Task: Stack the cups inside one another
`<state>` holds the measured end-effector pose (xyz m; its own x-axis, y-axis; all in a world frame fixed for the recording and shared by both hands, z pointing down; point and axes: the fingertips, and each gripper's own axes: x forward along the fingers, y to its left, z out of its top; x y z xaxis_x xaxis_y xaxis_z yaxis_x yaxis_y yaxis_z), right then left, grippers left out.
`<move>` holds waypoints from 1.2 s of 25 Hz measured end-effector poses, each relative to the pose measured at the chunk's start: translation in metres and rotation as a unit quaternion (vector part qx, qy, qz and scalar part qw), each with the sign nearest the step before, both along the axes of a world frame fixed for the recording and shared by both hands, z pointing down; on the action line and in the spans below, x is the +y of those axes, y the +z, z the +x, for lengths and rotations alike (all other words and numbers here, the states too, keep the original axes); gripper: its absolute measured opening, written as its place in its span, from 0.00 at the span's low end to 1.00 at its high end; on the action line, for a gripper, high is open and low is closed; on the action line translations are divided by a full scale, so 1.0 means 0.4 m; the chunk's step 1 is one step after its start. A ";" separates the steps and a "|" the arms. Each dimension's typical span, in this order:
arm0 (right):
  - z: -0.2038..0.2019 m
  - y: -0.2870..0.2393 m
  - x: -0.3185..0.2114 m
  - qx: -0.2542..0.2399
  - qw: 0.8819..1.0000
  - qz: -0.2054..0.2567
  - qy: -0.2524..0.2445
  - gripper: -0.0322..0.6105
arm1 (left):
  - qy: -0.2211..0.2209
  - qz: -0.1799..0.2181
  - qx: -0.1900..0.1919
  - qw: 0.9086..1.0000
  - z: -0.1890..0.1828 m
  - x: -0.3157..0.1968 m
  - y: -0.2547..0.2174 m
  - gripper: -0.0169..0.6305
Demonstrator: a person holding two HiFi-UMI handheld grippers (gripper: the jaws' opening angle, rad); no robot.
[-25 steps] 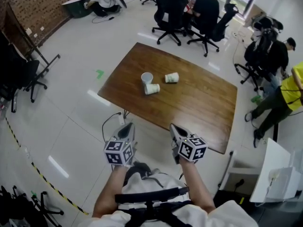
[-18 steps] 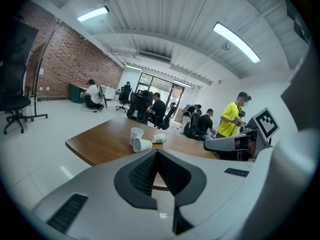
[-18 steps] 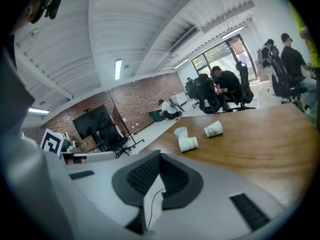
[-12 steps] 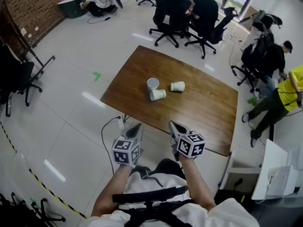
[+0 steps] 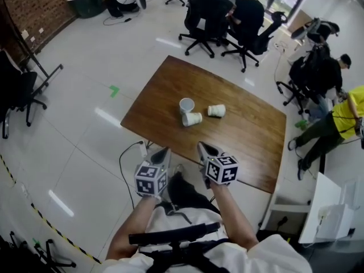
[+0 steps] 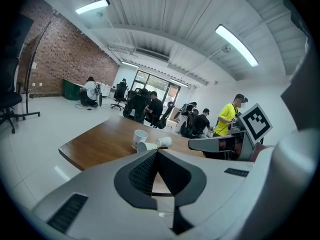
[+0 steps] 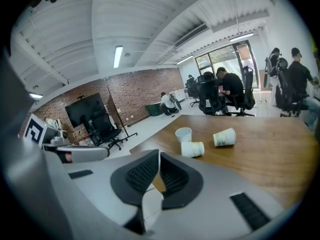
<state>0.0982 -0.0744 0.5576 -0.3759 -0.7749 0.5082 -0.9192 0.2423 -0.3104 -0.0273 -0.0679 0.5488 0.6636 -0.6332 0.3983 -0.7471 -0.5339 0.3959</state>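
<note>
Clamped together on nothing at the left gripper (image 6: 156,153), just parting with nothing between at the right gripper (image 7: 159,155), both by the near edge of the wooden table (image 5: 250,135), well apart from the upright cup (image 5: 186,104) near its middle, one tipped cup (image 5: 192,119) just beside that, another tipped cup (image 5: 216,111) close by.

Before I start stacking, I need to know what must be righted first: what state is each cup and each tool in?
Upright cup: standing on the table, mouth up.
Near cup: lying on its side.
Right cup: lying on its side, apart from the other two.
Left tool: jaws together, holding nothing.
Right tool: jaws opening, a slit apart, nothing between them.
</note>
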 end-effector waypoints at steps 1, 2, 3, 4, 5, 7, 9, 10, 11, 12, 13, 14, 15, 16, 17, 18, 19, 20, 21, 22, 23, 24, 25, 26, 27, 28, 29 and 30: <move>-0.004 0.005 -0.017 0.004 1.000 -0.001 -0.001 0.09 | -0.001 -0.001 -0.001 1.000 -0.002 -0.010 0.004 0.01; -0.007 0.011 -0.036 0.010 1.000 -0.002 -0.001 0.09 | -0.001 -0.002 -0.002 1.000 -0.004 -0.021 0.008 0.01; -0.008 0.018 -0.055 0.017 1.000 -0.002 -0.001 0.09 | -0.002 -0.003 -0.004 1.000 -0.006 -0.032 0.012 0.01; -0.009 0.027 -0.074 0.025 1.000 -0.002 0.000 0.09 | -0.003 -0.004 -0.006 1.000 -0.007 -0.043 0.017 0.01; -0.008 0.037 -0.093 0.035 0.999 -0.002 0.000 0.09 | -0.005 -0.006 -0.008 1.000 -0.009 -0.053 0.022 0.01; -0.004 0.054 -0.130 0.051 0.999 -0.003 0.000 0.10 | -0.007 -0.010 -0.009 1.000 -0.009 -0.072 0.028 0.01; 0.002 0.071 -0.168 0.066 0.998 -0.005 0.002 0.10 | -0.010 -0.014 -0.009 1.000 -0.008 -0.092 0.032 0.01; 0.004 0.082 -0.186 0.076 0.997 -0.007 0.003 0.10 | -0.012 -0.016 -0.009 1.000 -0.007 -0.101 0.036 0.01; 0.005 0.094 -0.202 0.088 0.996 -0.010 0.004 0.10 | -0.013 -0.019 -0.008 1.000 -0.007 -0.109 0.040 0.01; 0.005 0.109 -0.215 0.098 0.995 -0.013 0.003 0.10 | -0.015 -0.022 -0.008 1.000 -0.006 -0.116 0.045 0.01; 0.006 0.124 -0.228 0.107 0.994 -0.018 0.003 0.11 | -0.017 -0.026 -0.007 1.000 -0.005 -0.122 0.049 0.01; 0.006 0.139 -0.240 0.113 0.993 -0.023 0.003 0.15 | -0.018 -0.029 -0.007 0.999 -0.004 -0.128 0.054 0.01; 0.007 0.153 -0.255 0.118 0.993 -0.029 0.003 0.17 | -0.019 -0.033 -0.007 0.999 -0.002 -0.137 0.059 0.01; 0.008 0.165 -0.271 0.123 0.992 -0.034 0.004 0.17 | -0.020 -0.036 -0.007 0.999 0.000 -0.149 0.065 0.01; 0.009 0.177 -0.288 0.127 0.991 -0.039 0.005 0.19 | -0.020 -0.039 -0.007 0.999 0.002 -0.160 0.071 0.01; 0.008 0.188 -0.303 0.131 0.991 -0.042 0.006 0.22 | -0.021 -0.042 -0.007 0.999 0.003 -0.170 0.079 0.01; 0.006 0.198 -0.315 0.135 0.990 -0.045 0.006 0.22 | -0.022 -0.046 -0.006 0.999 0.003 -0.176 0.087 0.01; 0.004 0.207 -0.325 0.141 0.989 -0.047 0.007 0.22 | -0.023 -0.049 -0.006 0.999 0.004 -0.180 0.095 0.01; 0.001 0.215 -0.334 0.148 0.988 -0.048 0.007 0.22 | -0.023 -0.053 -0.006 0.998 0.004 -0.182 0.102 0.01; -0.002 0.222 -0.344 0.157 0.986 -0.049 0.007 0.23 | -0.024 -0.056 -0.005 0.998 0.004 -0.185 0.108 0.01; -0.005 0.232 -0.354 0.166 0.985 -0.052 0.007 0.27 | -0.024 -0.059 -0.004 0.998 0.003 -0.188 0.113 0.01; -0.006 0.245 -0.361 0.174 0.983 -0.058 0.008 0.29 | -0.025 -0.062 -0.004 0.998 0.001 -0.192 0.117 0.01; -0.005 0.259 -0.368 0.180 0.982 -0.064 0.010 0.30 | -0.025 -0.064 -0.004 0.998 0.001 -0.195 0.120 0.01; -0.004 0.269 -0.376 0.184 0.981 -0.067 0.012 0.31 | -0.026 -0.066 -0.004 0.997 0.001 -0.198 0.123 0.01; -0.002 0.276 -0.384 0.187 0.980 -0.068 0.015 0.31 | -0.026 -0.068 -0.005 0.997 0.002 -0.201 0.127 0.01; 0.000 0.281 -0.392 0.192 0.979 -0.067 0.017 0.31 | -0.026 -0.069 -0.005 0.997 0.004 -0.203 0.131 0.01; 0.003 0.285 -0.399 0.197 0.978 -0.065 0.018 0.31 | -0.027 -0.071 -0.006 0.997 0.005 -0.206 0.135 0.01; 0.004 0.288 -0.404 0.201 0.977 -0.064 0.018 0.31 | -0.028 -0.073 -0.006 0.997 0.006 -0.209 0.139 0.01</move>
